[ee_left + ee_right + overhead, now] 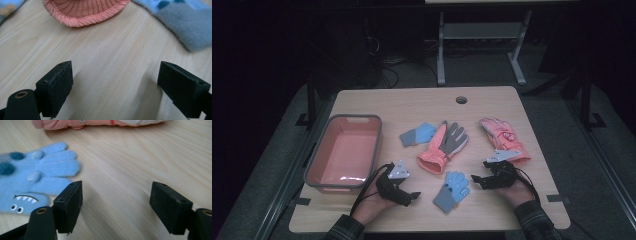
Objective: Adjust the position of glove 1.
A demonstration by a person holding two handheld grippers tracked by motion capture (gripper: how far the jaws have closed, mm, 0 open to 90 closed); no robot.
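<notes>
While the right gripper (476,179) sat with its jaws spread and empty just beside the blue monster glove (452,190), which lay near the front edge of the table (492,105), a shallow pinch risked catching only a soft fingertip and dragging it. The left gripper (412,196), beyond the glove's other side, was spread too. No writing was readable.

On the worktop (422,107) there are 4 gloves: 2 small blue gloves, one (452,191) near the front edge and one (417,134) farther back, and 2 larger pink gloves, one (442,147) in the middle and one (503,138) at the right. There is 1 pink bin (344,152) and 2 hand-held grippers, one (404,196) left, one (476,179) right.
</notes>
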